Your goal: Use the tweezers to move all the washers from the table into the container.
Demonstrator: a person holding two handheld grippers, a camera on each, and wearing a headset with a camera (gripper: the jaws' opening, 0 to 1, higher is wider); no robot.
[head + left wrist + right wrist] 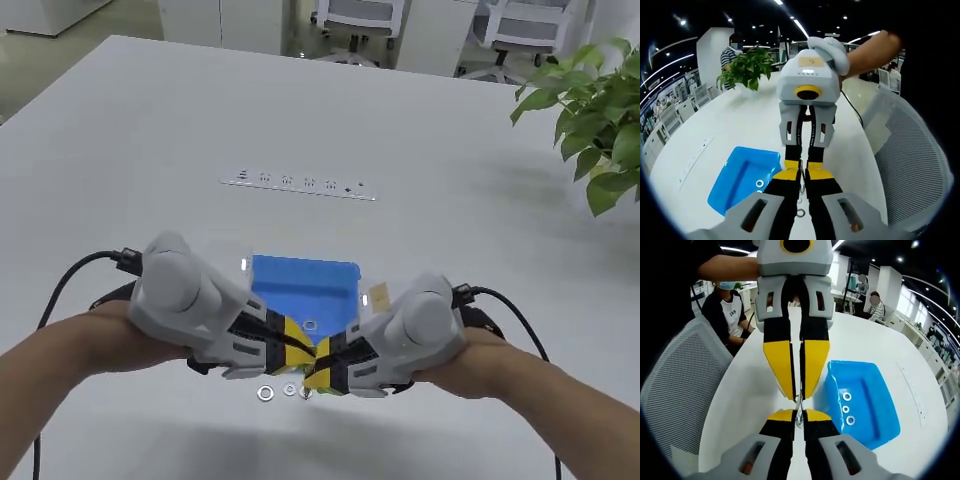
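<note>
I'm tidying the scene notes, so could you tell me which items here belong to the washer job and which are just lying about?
For the job:
- tweezers
- loose washers on the table
- blue container, with some washers already inside

Lying about:
- leafy plant
- socket panel set in the table
- mesh chair

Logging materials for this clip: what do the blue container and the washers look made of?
The container looks like plastic: uniform saturated blue, soft sheen, moulded walls. The washers are probably metal: bright silvery rings, though too small to be sure.
</note>
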